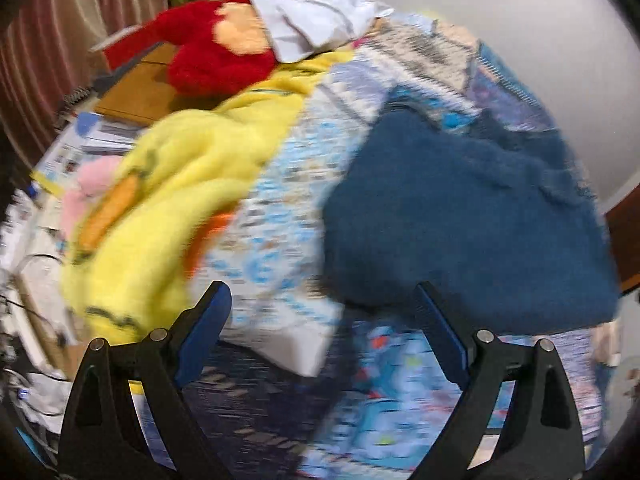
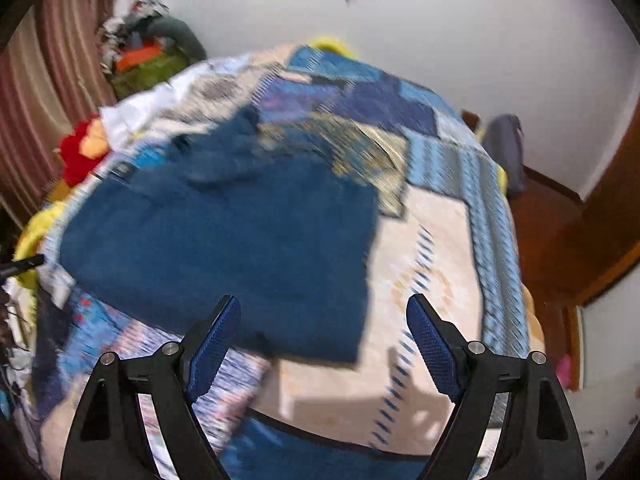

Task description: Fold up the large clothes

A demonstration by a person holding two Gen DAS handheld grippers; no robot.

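Both views blur with motion above a crowded bed (image 2: 436,264). Open patterned bedcover to the right of the blue garment (image 2: 224,240) gives the right hand-held gripper (image 2: 323,312), jaws spread wide and empty, free passage along that edge. On the left side, a yellow plush blanket (image 1: 168,184) lies heaped just beside the garment (image 1: 460,224), narrowing the strip of bedcover ahead of the left hand-held gripper (image 1: 322,300), also spread wide. A red plush toy (image 1: 208,52) and white cloth (image 1: 320,24) block the far corner; papers (image 1: 80,144) clutter the left margin.
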